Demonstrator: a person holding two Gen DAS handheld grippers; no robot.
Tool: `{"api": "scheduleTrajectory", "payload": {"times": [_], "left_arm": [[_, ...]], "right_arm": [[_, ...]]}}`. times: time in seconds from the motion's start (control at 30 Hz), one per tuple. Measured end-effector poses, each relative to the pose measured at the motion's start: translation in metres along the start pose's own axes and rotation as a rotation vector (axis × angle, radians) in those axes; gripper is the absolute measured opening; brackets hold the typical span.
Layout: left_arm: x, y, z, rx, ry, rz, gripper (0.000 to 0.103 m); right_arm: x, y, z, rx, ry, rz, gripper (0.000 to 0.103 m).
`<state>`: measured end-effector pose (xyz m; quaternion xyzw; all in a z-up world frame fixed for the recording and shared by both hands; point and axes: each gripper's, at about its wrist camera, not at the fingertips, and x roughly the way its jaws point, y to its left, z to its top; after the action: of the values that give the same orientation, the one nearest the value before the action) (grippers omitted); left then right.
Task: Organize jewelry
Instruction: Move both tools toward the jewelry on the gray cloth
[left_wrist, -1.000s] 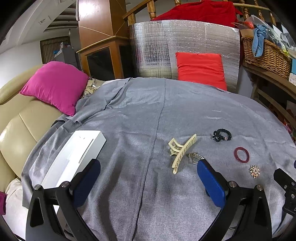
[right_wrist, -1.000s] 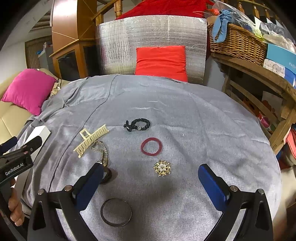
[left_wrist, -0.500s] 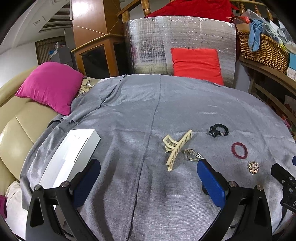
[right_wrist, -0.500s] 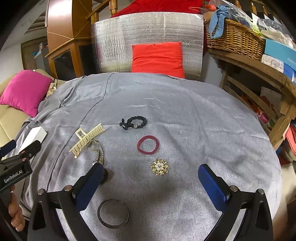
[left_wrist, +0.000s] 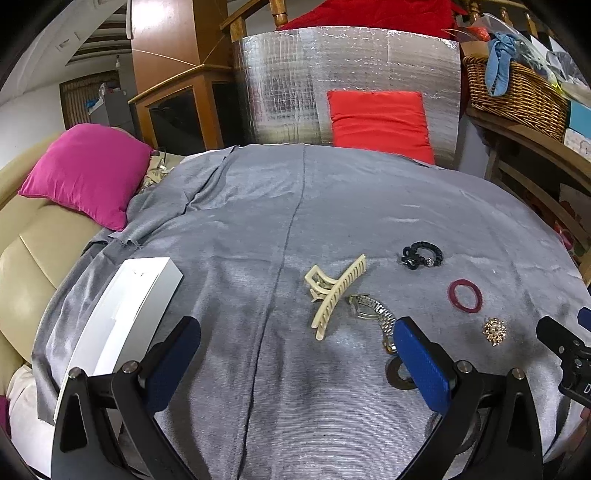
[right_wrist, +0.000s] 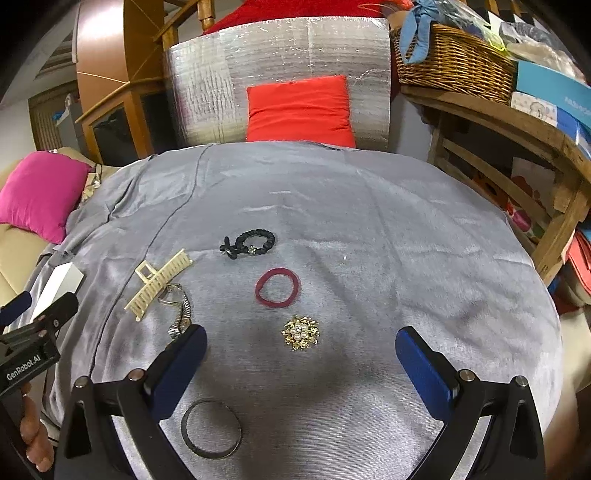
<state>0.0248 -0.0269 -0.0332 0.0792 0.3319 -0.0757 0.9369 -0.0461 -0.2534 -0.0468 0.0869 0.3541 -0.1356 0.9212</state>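
Jewelry lies on a grey cloth (right_wrist: 369, 240): a cream hair claw (left_wrist: 334, 291) (right_wrist: 157, 282), a silver watch (left_wrist: 373, 310) (right_wrist: 179, 314), a black scrunchie (left_wrist: 423, 254) (right_wrist: 251, 243), a maroon hair tie (left_wrist: 464, 296) (right_wrist: 277, 287), a gold pearl brooch (left_wrist: 494, 331) (right_wrist: 300, 332) and a dark bangle (right_wrist: 211, 428). A white box (left_wrist: 122, 325) lies at the left. My left gripper (left_wrist: 295, 354) is open and empty, above the cloth near the watch. My right gripper (right_wrist: 301, 363) is open and empty, just short of the brooch.
A red cushion (right_wrist: 299, 110) leans on a silver foil panel (right_wrist: 277, 81) at the back. A pink cushion (left_wrist: 86, 173) sits on a beige sofa at the left. A wooden shelf with a wicker basket (right_wrist: 454, 66) stands at the right.
Both grippers have drifted slightly forward and lower over the cloth. The jewelry has not moved and both grippers stay open.
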Motion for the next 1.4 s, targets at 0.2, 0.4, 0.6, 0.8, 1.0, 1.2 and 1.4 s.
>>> {"api": "scheduleTrajectory", "payload": {"times": [0.2,0.4,0.6,0.8,1.0,1.2,1.4], "left_arm": [[0.001,-0.005,0.001,0.004,0.004,-0.009,0.103],[0.001,-0.007,0.002,0.006,0.004,-0.013,0.103],[0.001,-0.007,0.002,0.007,0.005,-0.01,0.103],[0.005,-0.003,0.002,0.003,0.019,0.0,0.103],[0.005,0.003,0.001,0.001,0.017,0.011,0.103],[0.011,0.015,0.0,-0.017,0.041,0.029,0.103],[0.035,0.033,0.006,-0.022,0.097,0.06,0.103]], "right_arm": [[0.002,-0.003,0.001,0.011,0.019,-0.001,0.103],[0.003,-0.007,0.001,0.021,0.022,-0.001,0.103],[0.003,-0.009,0.001,0.024,0.018,-0.001,0.103],[0.005,-0.009,0.002,0.024,0.021,0.002,0.103],[0.006,-0.007,0.001,0.018,0.024,0.002,0.103],[0.009,-0.001,0.003,0.015,0.032,0.015,0.103],[0.016,-0.011,0.024,0.06,0.03,0.101,0.103]]}}
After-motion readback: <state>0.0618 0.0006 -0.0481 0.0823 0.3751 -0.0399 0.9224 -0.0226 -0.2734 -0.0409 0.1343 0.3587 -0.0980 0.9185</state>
